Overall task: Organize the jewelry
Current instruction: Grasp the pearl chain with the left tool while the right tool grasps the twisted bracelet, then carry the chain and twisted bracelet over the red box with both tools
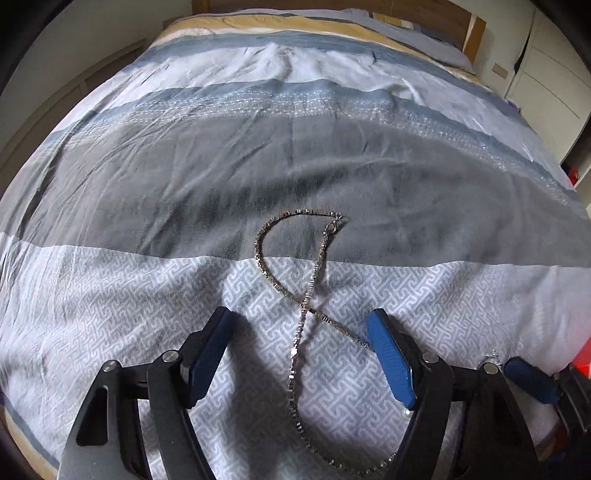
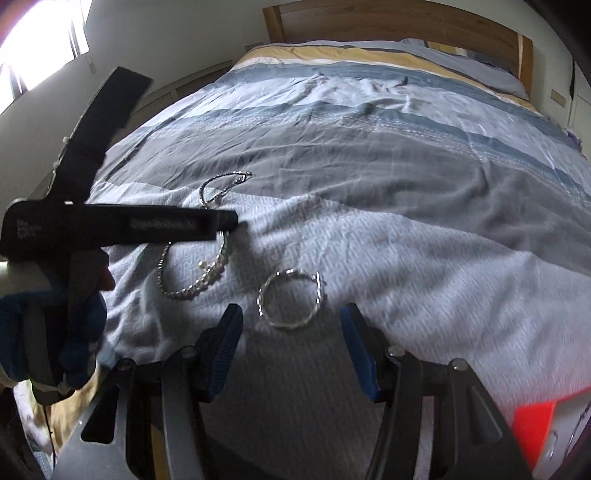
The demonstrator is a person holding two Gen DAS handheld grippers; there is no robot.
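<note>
A silver box-link chain lies in a figure-eight on the striped bedspread. My left gripper hangs just over it, open, its blue pads on either side of the chain's crossing and clear of it. In the right wrist view a twisted silver bangle lies just ahead of my right gripper, which is open and holds nothing. To its left lie a pearl bracelet and, further back, the chain, partly hidden by the left tool's black housing.
A gloved hand holds the left tool. A blue finger of the right tool shows at the lower right of the left wrist view. Something red sits at the bed's near right corner. A wooden headboard stands at the far end.
</note>
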